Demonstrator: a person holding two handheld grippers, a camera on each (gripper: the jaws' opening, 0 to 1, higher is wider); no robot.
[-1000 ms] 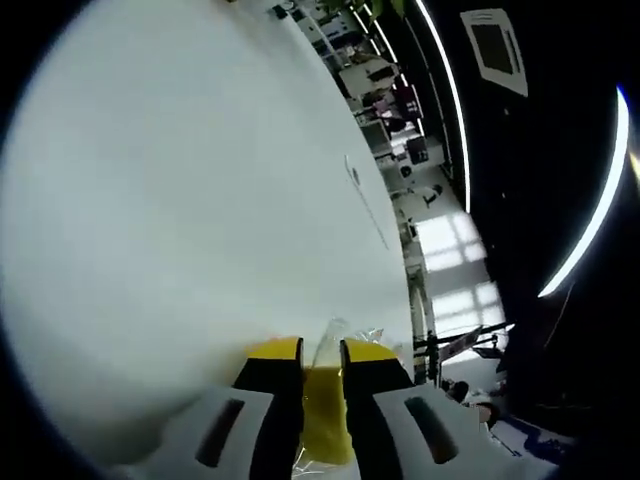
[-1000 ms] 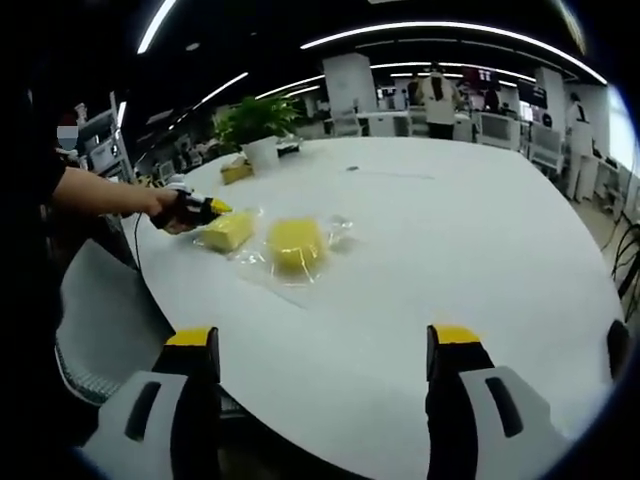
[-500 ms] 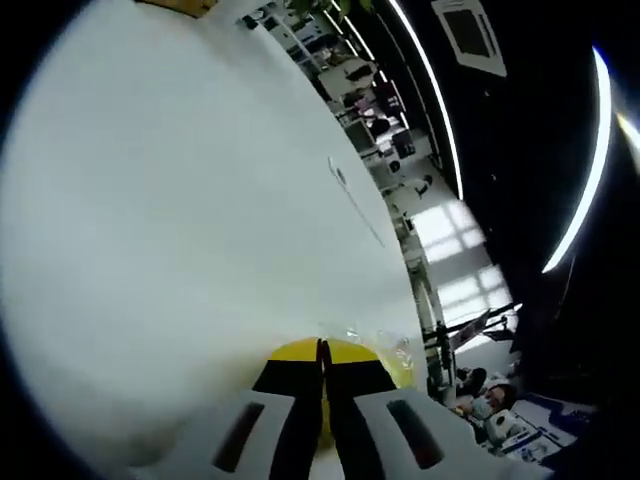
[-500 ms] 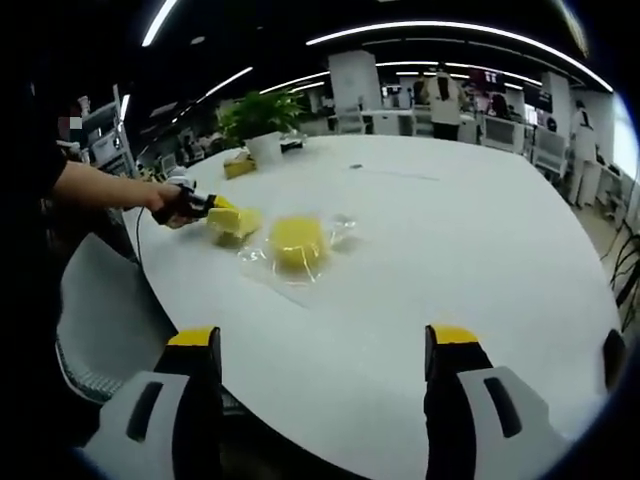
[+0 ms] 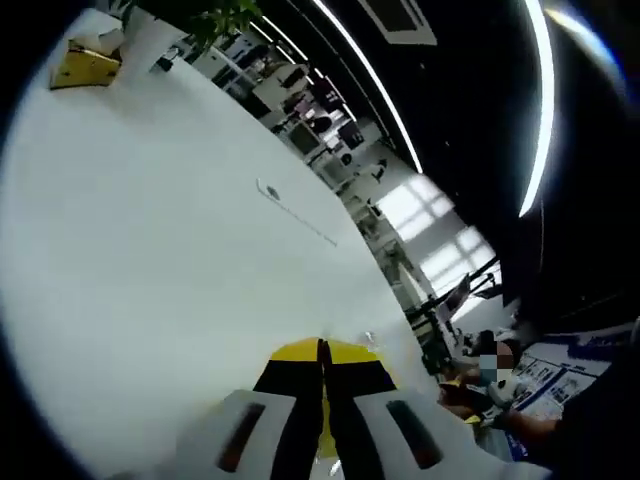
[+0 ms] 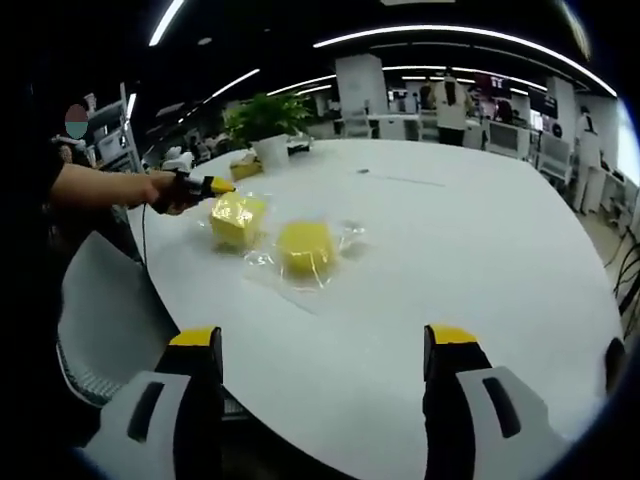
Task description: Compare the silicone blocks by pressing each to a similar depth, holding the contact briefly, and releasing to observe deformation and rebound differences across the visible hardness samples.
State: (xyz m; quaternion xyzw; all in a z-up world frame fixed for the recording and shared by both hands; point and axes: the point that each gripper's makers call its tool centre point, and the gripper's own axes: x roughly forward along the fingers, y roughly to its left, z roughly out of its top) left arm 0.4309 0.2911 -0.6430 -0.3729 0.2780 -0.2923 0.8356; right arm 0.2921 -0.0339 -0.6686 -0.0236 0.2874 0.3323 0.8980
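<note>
Two yellow silicone blocks in clear plastic wrap sit on the white round table [image 6: 480, 250]. In the right gripper view the left block [image 6: 237, 219] is tipped up off the table, with my left gripper [image 6: 208, 186] shut on its upper left edge. The other block [image 6: 305, 247] lies flat just right of it. In the left gripper view the left gripper [image 5: 322, 350] has its jaws pressed together, and a sliver of the yellow block [image 5: 325, 440] shows below them. My right gripper [image 6: 325, 340] hangs open above the near table edge, well short of both blocks.
A potted plant [image 6: 265, 125] and a small yellow object [image 6: 243, 168] stand at the table's far left. A grey chair [image 6: 100, 310] is tucked by the near left edge. The person's arm [image 6: 100, 187] reaches in from the left. People and desks fill the room behind.
The left gripper's jaws went from slightly apart around the block to shut. The left block rose from lying flat to tipped up. The right gripper has stayed still.
</note>
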